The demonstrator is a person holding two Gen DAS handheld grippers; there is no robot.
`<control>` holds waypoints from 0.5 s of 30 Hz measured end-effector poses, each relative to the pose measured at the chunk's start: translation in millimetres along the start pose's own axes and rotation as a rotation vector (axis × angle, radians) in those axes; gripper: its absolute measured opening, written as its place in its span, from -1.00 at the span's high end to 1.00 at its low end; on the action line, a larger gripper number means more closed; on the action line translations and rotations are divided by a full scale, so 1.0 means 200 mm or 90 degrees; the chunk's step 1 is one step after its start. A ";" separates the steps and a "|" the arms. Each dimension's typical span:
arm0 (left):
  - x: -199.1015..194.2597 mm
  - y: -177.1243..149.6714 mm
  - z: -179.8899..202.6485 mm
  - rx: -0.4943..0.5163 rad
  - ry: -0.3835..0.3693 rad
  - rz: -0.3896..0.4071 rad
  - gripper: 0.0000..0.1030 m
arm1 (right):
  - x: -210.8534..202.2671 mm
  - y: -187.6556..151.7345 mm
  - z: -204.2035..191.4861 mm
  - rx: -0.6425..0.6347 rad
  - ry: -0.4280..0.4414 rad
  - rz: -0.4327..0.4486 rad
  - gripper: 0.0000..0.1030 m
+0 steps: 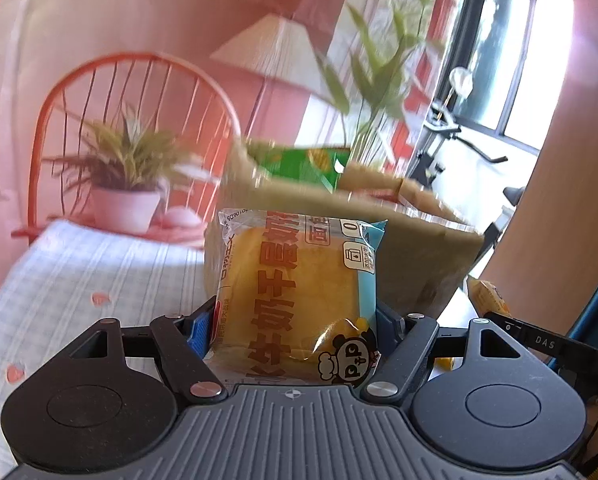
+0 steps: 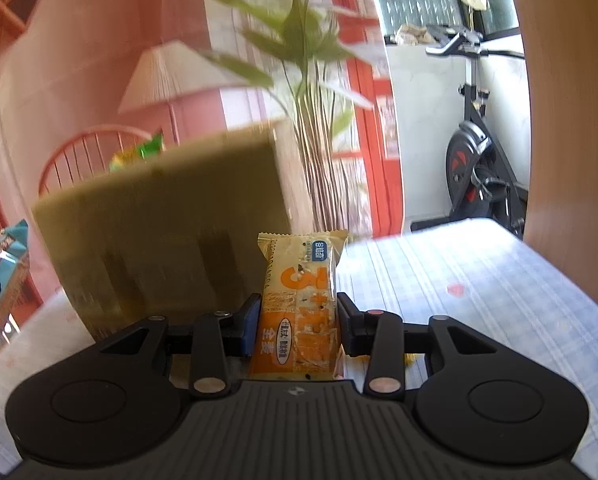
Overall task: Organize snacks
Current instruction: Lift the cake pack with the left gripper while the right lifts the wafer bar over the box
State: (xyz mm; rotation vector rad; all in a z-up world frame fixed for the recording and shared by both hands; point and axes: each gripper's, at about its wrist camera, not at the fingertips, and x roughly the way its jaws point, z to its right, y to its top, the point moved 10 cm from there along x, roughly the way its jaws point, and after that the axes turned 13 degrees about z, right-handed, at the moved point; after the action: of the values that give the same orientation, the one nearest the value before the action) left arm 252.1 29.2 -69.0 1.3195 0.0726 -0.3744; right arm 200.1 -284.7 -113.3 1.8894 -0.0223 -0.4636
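My left gripper (image 1: 293, 328) clamps the soft bread packet (image 1: 295, 296); squeeze lightly. My right gripper (image 2: 295, 326) pinches the light, crinkly snack bar (image 2: 299, 304) mid-body.

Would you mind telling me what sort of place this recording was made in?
Most likely a lived-in home room. A pleated floor lamp stands by the pink wall, an exercise bike is parked near the window, and a potted plant sits beside a table with a checked tablecloth.

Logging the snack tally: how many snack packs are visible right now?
3 at least. Bread pack in the left gripper, orange cereal bar in the right gripper, green pack inside the cardboard box. More may be hidden in the box.
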 end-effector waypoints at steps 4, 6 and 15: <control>-0.01 0.11 0.03 0.005 -0.009 0.021 -0.51 | -0.01 0.14 -0.06 0.008 0.019 0.033 0.21; 0.00 0.17 0.04 0.007 -0.011 0.029 -0.51 | -0.02 0.20 -0.09 0.003 0.030 0.048 0.21; 0.07 0.42 0.08 0.020 -0.019 0.057 -0.51 | 0.01 0.47 -0.19 -0.012 0.068 0.095 0.21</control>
State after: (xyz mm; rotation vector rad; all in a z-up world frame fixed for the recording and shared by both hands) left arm 288.7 28.1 10.0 1.3425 -0.0171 -0.3208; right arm 233.7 -284.8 -17.8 1.8768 -0.0871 -0.2599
